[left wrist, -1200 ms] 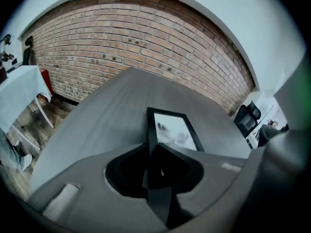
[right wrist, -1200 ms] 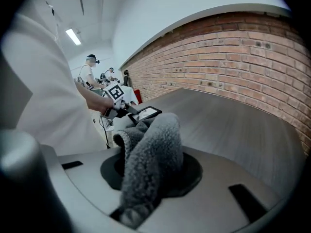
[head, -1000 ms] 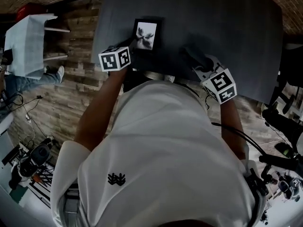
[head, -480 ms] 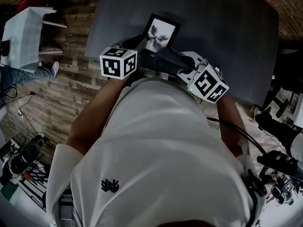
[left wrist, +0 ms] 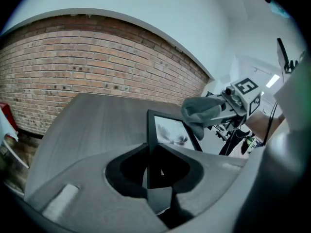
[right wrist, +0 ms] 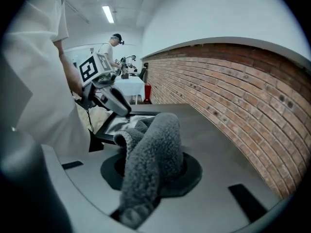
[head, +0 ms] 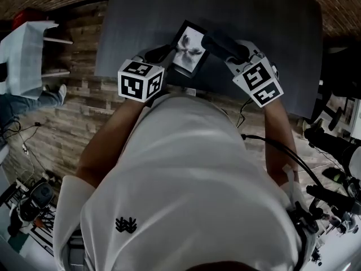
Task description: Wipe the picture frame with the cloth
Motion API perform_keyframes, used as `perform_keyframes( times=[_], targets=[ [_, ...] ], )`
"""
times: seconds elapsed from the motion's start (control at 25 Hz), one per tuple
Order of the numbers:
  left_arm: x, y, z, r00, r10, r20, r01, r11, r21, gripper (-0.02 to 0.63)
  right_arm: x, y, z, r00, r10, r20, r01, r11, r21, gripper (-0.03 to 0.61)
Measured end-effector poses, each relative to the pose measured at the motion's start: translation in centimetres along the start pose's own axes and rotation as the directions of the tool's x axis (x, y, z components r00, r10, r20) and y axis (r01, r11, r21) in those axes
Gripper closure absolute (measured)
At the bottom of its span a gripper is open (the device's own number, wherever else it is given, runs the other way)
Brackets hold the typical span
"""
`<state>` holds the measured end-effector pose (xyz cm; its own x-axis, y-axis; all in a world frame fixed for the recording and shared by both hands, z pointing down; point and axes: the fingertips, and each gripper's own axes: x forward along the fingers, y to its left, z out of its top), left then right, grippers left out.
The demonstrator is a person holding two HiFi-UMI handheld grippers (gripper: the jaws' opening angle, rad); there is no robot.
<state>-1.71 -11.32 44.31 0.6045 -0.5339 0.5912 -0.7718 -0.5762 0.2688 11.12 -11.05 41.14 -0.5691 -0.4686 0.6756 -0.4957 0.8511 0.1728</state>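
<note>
A black picture frame (head: 189,47) with a pale flower print is held tilted above the dark table (head: 271,16). My left gripper (head: 167,55) is shut on the frame's near left edge; in the left gripper view the frame (left wrist: 170,130) stands edge-on between the jaws of this gripper (left wrist: 158,171). My right gripper (head: 213,39) is shut on a grey fleecy cloth (right wrist: 150,154), which rests against the frame's right side. The left gripper view shows the cloth (left wrist: 201,111) at the frame's upper right corner. In the right gripper view the frame (right wrist: 114,124) lies just beyond the cloth.
The table runs toward a brick wall (right wrist: 233,81). A wood-plank floor (head: 67,123) lies left of the table, with a white shelf unit (head: 25,49) further left. Cables and dark equipment (head: 333,151) stand at the right. A person (right wrist: 111,50) stands far back.
The frame has come up off the table in the left gripper and tilted. The right gripper has swung in with the cloth from the right to the frame's right side.
</note>
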Motion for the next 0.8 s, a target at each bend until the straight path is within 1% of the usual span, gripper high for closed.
perform_keyframes(
  times=[0.12, 0.2, 0.24, 0.32, 0.4, 0.48, 0.56, 0.64, 0.8],
  targets=[
    [0.7, -0.5, 0.3, 1.000, -0.010, -0.005, 0.010, 1.000, 0.008, 0.540, -0.9, -2.1, -0.4, 0.998, -0.060, -0.017, 0.060, 0.998, 0.004, 0.488],
    [0.9, -0.5, 0.5, 1.000, -0.009, -0.008, 0.009, 1.000, 0.012, 0.540, -1.2, -1.8, 0.3, 0.999, -0.052, -0.010, 0.052, 0.998, -0.025, 0.488],
    [1.0, -0.4, 0.5, 1.000, -0.006, -0.010, 0.006, 1.000, 0.015, 0.540, -1.3, -1.0, 0.7, 1.000, -0.029, -0.009, 0.029, 0.998, -0.058, 0.488],
    [1.1, -0.3, 0.6, 1.000, 0.001, -0.013, 0.000, 1.000, 0.025, 0.540, -1.1, 1.7, 1.5, 0.999, 0.046, -0.024, -0.050, 0.987, -0.152, 0.488],
    [1.2, -0.4, 0.8, 1.000, 0.004, -0.013, -0.004, 0.999, 0.036, 0.540, -0.7, 4.9, 1.7, 0.989, 0.131, -0.063, -0.143, 0.960, -0.242, 0.488],
    [1.4, -0.7, 1.0, 1.000, 0.007, -0.013, -0.006, 0.999, 0.043, 0.540, -0.2, 7.5, 1.3, 0.973, 0.201, -0.111, -0.226, 0.928, -0.298, 0.488],
    [1.6, -1.1, 1.1, 1.000, 0.010, -0.015, -0.009, 0.998, 0.059, 0.540, 0.3, 8.8, 0.7, 0.961, 0.228, -0.156, -0.268, 0.905, -0.329, 0.488],
    [1.5, -1.5, 1.2, 1.000, 0.012, -0.018, -0.010, 0.997, 0.080, 0.540, 0.6, 8.5, 0.2, 0.959, 0.212, -0.187, -0.266, 0.900, -0.344, 0.488],
    [2.0, -2.1, 1.2, 1.000, 0.012, -0.021, -0.009, 0.994, 0.106, 0.539, 0.2, 4.9, -0.7, 0.970, 0.131, -0.206, -0.193, 0.930, -0.314, 0.488]
  ],
)
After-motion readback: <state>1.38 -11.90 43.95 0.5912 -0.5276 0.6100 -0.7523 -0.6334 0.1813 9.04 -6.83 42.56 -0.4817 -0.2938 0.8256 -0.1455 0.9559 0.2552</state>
